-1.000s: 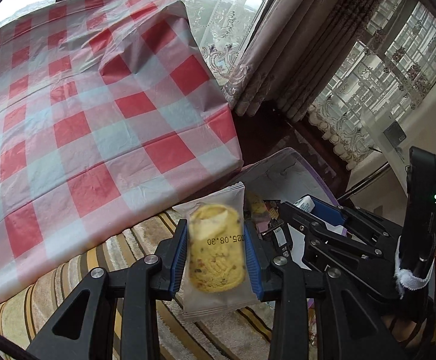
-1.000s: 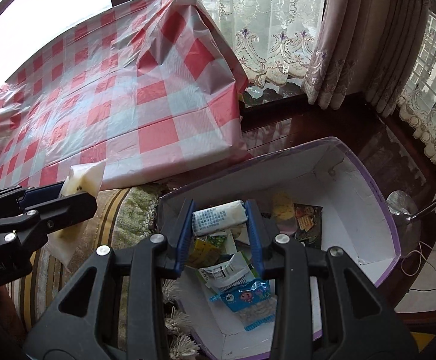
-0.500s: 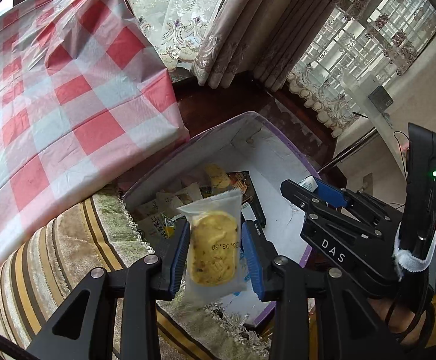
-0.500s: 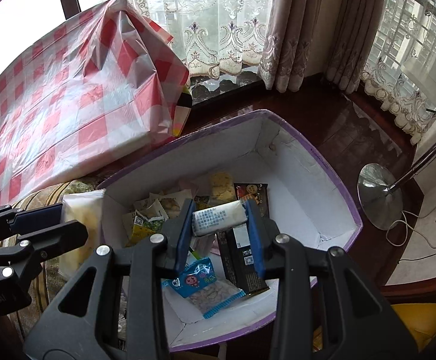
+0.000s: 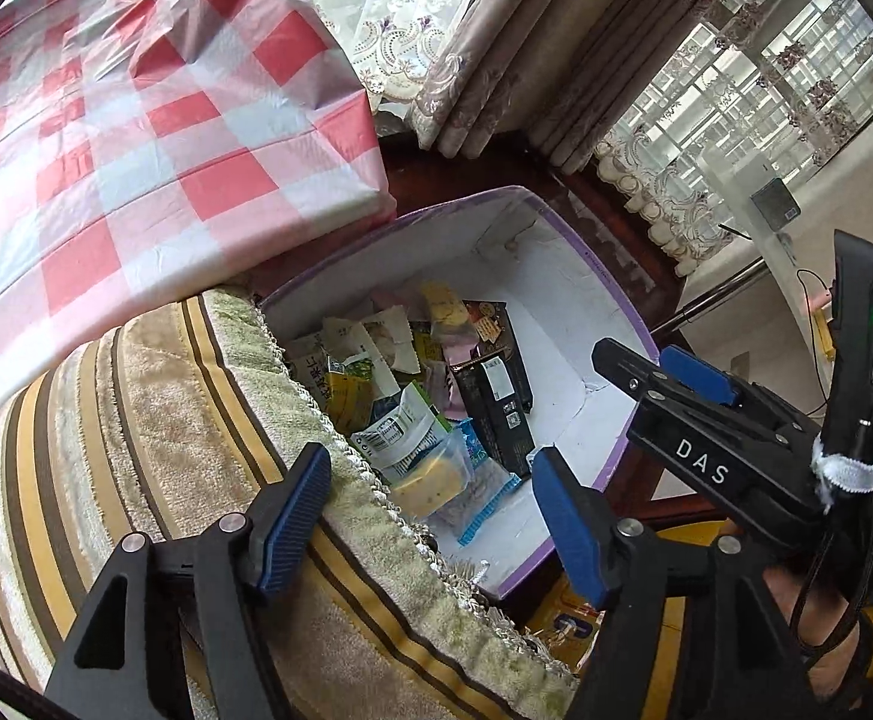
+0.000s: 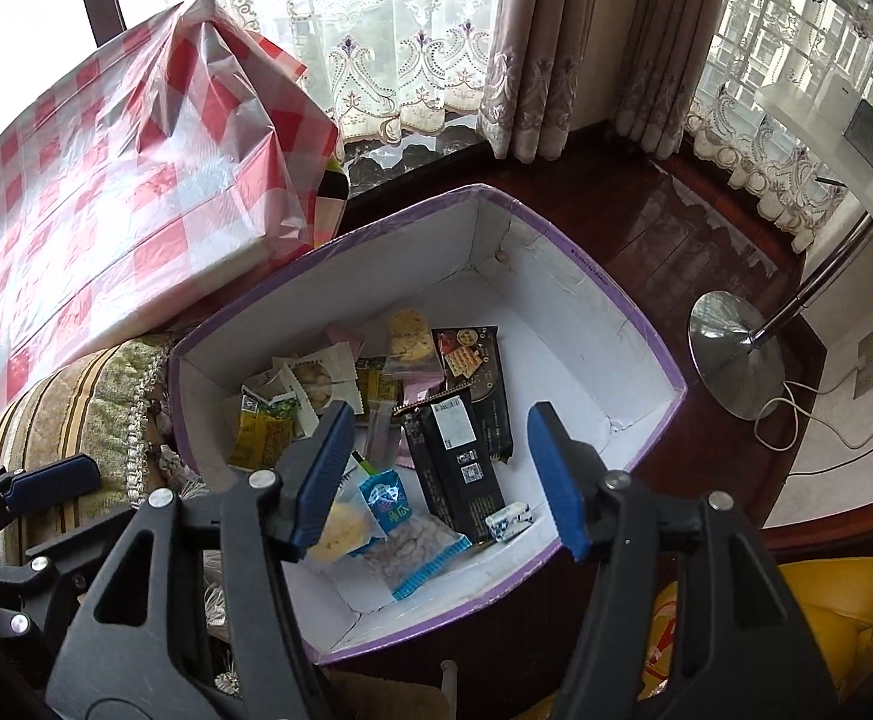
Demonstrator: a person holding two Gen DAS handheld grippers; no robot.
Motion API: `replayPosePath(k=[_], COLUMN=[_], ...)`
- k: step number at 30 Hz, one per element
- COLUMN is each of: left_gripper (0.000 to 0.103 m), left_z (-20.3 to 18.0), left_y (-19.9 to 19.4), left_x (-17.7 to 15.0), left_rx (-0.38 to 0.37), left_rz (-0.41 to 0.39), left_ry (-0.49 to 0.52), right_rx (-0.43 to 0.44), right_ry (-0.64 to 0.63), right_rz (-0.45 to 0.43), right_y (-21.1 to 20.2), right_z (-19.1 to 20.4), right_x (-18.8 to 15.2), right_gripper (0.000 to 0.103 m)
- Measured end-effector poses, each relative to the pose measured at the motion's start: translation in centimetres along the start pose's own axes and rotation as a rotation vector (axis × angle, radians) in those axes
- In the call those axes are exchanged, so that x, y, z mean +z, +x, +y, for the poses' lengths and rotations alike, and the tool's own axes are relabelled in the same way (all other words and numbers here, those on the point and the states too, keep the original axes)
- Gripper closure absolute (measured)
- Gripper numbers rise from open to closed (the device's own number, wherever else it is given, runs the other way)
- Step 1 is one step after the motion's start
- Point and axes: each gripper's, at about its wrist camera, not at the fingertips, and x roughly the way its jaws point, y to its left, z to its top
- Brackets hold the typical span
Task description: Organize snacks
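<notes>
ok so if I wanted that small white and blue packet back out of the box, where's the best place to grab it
Probably from straight above, closing across its short sides. The white and blue packet is a small plump bar lying flat on the box floor, clear of the near wall, its left end against the black packet. Either open tool could likely drop over its middle.

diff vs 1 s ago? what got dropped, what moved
Both claws swung from the checked cloth side to above the purple-rimmed box and let go. The left claw released the yellow cookie packet, the right claw the small white-and-blue packet; both now lie in the box. Both claws' jaws are opening, with nothing between them. The box's other snacks and the checked cloth look unchanged.
</notes>
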Motion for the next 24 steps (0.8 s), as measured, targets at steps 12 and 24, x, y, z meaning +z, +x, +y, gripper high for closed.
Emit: replayPosePath(k=[12, 24], left_gripper=[0.017, 0.016], left_z=[-0.4, -0.3], left_y=[1.2, 1.5], left_x=[0.2, 0.4], left_rx=[-0.022, -0.027], left_rz=[0.035, 0.045], left_ry=[0.038, 0.039], right_rx=[-0.034, -0.034], right_ry=[0.008, -0.006], right_rz=[0.038, 0.065], right_y=[0.7, 1.3], right_z=[0.0, 0.5], right_x=[-0.4, -0.7], right_gripper=[0.04, 0.04])
